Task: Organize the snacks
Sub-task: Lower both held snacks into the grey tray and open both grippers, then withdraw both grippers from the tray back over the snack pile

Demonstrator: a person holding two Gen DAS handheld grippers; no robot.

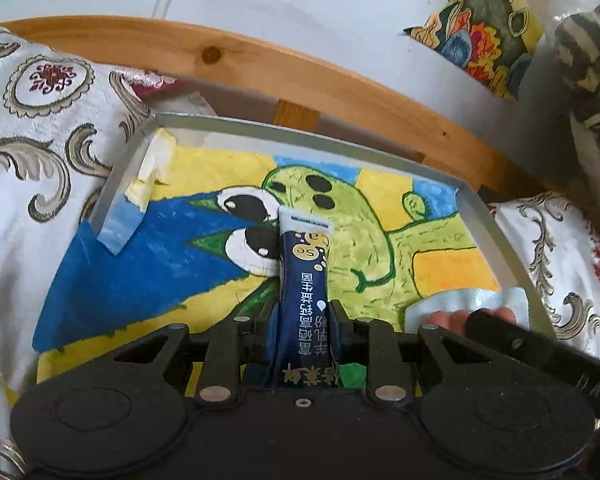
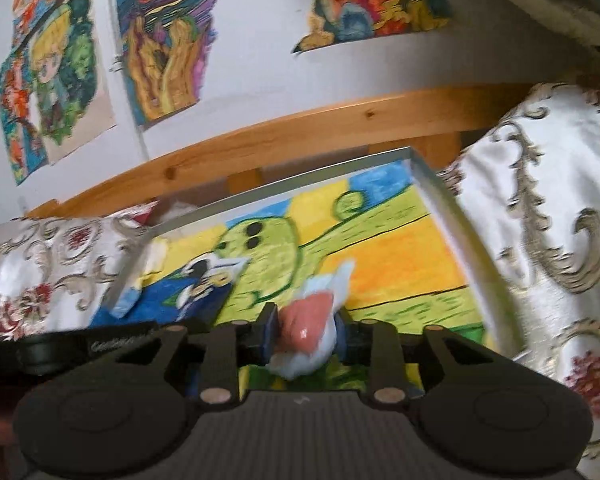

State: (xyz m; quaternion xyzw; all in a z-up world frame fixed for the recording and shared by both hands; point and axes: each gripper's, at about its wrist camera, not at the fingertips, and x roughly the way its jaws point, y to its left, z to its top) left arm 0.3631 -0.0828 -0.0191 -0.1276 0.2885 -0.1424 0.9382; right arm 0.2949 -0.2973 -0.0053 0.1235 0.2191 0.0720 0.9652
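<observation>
A shallow grey tray [image 1: 300, 132] lined with a bright crayon drawing [image 1: 384, 224] lies below both grippers. My left gripper [image 1: 306, 314] is shut on a dark blue stick sachet [image 1: 306, 264] with white lettering, which points forward over the drawing. In the right wrist view, my right gripper [image 2: 306, 320] is shut on a clear packet [image 2: 314, 314] with a pink sausage-like filling, held over the tray [image 2: 440, 188]. That packet [image 1: 452, 300] also shows at the tray's right side in the left wrist view. The sachet [image 2: 208, 288] appears blurred to the left in the right wrist view.
A curved wooden rail [image 1: 228, 56] runs behind the tray. White cloth with grey scrolls and red flowers [image 1: 40, 128] [image 2: 540, 208] surrounds the tray on both sides. Colourful drawings [image 2: 160, 40] hang on the white wall behind. A dark striped fabric [image 1: 592, 52] sits at far right.
</observation>
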